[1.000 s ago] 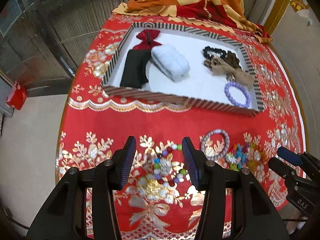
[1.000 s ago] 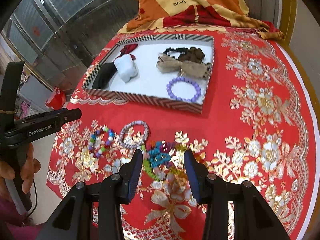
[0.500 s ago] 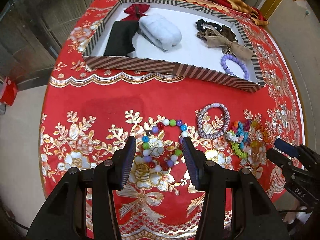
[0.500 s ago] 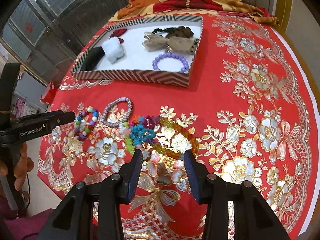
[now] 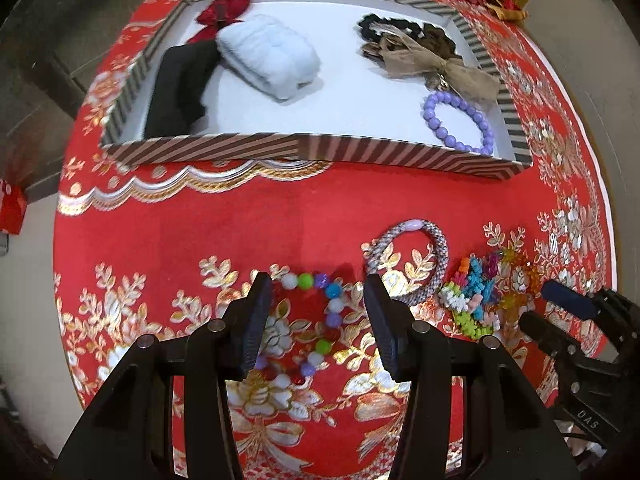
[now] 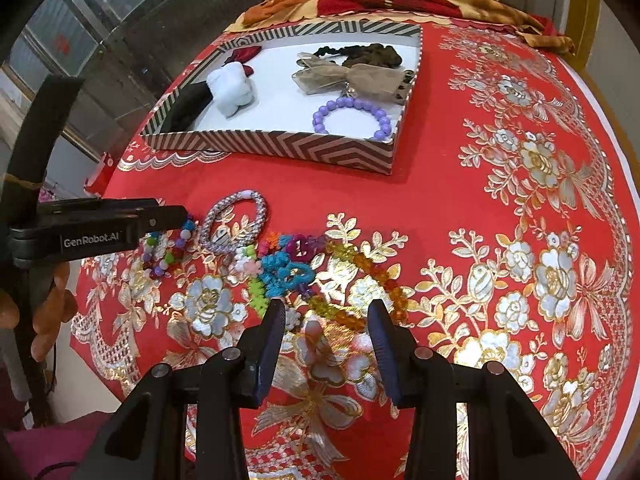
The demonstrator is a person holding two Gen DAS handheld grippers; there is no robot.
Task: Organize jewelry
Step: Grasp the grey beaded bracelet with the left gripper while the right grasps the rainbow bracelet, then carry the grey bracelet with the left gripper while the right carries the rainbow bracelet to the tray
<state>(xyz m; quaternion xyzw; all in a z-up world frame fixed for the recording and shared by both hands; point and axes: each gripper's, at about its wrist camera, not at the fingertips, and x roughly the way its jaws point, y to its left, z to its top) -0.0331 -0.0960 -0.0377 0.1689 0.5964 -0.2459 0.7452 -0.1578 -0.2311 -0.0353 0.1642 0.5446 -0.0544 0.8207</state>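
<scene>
Where the left gripper straddles the multicoloured bead bracelet, its near arc is hidden behind the black fingers, which stand apart and clasp nothing; whether the pads touch the beads cannot be told. Seen from the right wrist, this bracelet is partly covered by the left gripper's body. It lies flat on the red embroidered tablecloth, its loop drawn out slightly toward and away from the striped tray. Just beside it on the right lies a grey woven bracelet, also flat, then a tangle of bright bracelets whose separate pieces are hard to distinguish. An amber bead strand runs obliquely from this tangle toward the right gripper, whose fingers likewise stand wide with nothing between them. Inside the tray lie a purple bead bracelet in the near right corner, a beige bow, dark scrunchies, a white roll, a black cloth and a red bow, partly covered by the roll.
</scene>
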